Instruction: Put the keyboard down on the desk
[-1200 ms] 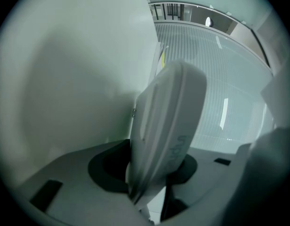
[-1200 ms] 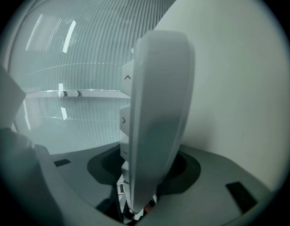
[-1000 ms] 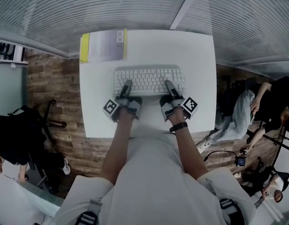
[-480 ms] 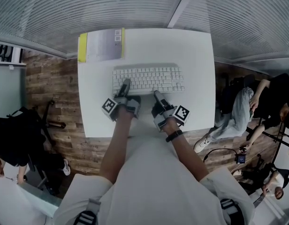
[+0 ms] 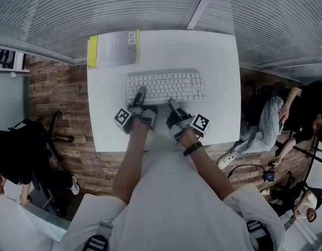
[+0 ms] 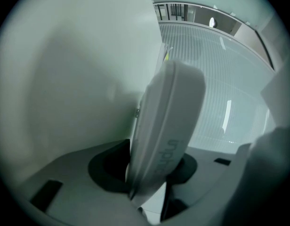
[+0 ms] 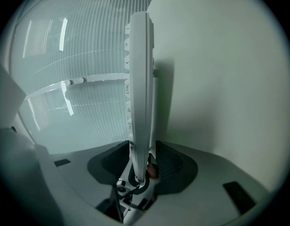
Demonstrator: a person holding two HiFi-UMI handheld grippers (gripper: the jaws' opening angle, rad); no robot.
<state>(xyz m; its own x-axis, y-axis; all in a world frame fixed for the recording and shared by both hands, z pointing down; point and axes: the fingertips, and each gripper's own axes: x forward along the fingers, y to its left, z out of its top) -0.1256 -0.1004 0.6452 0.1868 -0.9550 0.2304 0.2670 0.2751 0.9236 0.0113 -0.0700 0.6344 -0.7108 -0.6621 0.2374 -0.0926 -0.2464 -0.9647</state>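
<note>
Keyboard [image 5: 166, 87] — lies at the centre of the desk [image 5: 218, 67].
Left gripper [image 5: 140, 95]: jaws clamped on its 7 o'clock edge.
Right gripper [image 5: 171, 103]: jaws slightly apart, straddling the 6 o'clock edge.
Risk — withdrawing the left before it releases would likely drag or skew the keyboard.

A keyboard [image 7: 141, 55] key [image 7: 128, 89] reads "CTRL" in the right gripper view. In the left gripper view, its edge bears a brand word [image 6: 166, 155] resembling "inphic". Other print is unreadable.
</note>
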